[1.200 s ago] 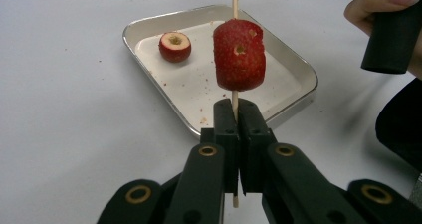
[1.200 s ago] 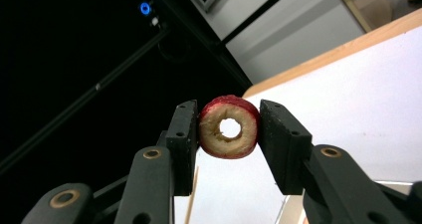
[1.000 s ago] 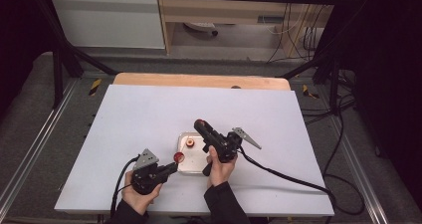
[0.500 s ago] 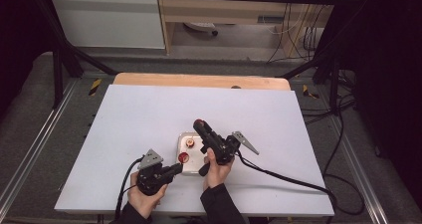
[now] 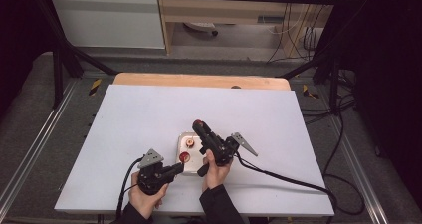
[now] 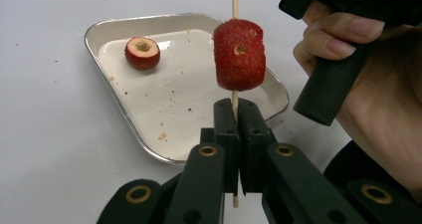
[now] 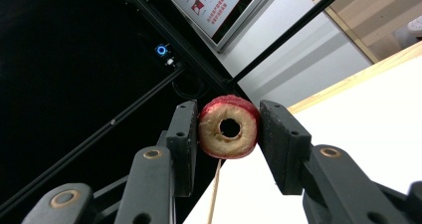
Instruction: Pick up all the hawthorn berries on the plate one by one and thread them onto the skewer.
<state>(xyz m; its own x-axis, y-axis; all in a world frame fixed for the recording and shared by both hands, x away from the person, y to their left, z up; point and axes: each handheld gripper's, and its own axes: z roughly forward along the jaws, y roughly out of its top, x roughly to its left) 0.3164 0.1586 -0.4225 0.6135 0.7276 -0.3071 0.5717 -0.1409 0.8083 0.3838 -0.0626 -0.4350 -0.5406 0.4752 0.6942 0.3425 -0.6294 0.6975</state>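
From above, both grippers hover by the tray [image 5: 191, 157].

Left gripper [image 6: 234, 122] pinches the skewer [image 6: 234, 0], one fruit [image 6: 239, 55] threaded.

Right gripper [image 7: 229, 129] clamps a cored fruit [image 7: 229, 127]; a misaligned hole could snap the skewer.

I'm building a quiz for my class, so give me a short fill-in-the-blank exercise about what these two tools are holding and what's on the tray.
1. The left tool is shut on a thin wooden ____.
2. The red fruit already on that stick counts ____ piece.
3. The right tool grips a cored fruit piece with a ____ through its middle.
4. On the metal tray lies ____ loose fruit piece.

Missing words: skewer; one; hole; one
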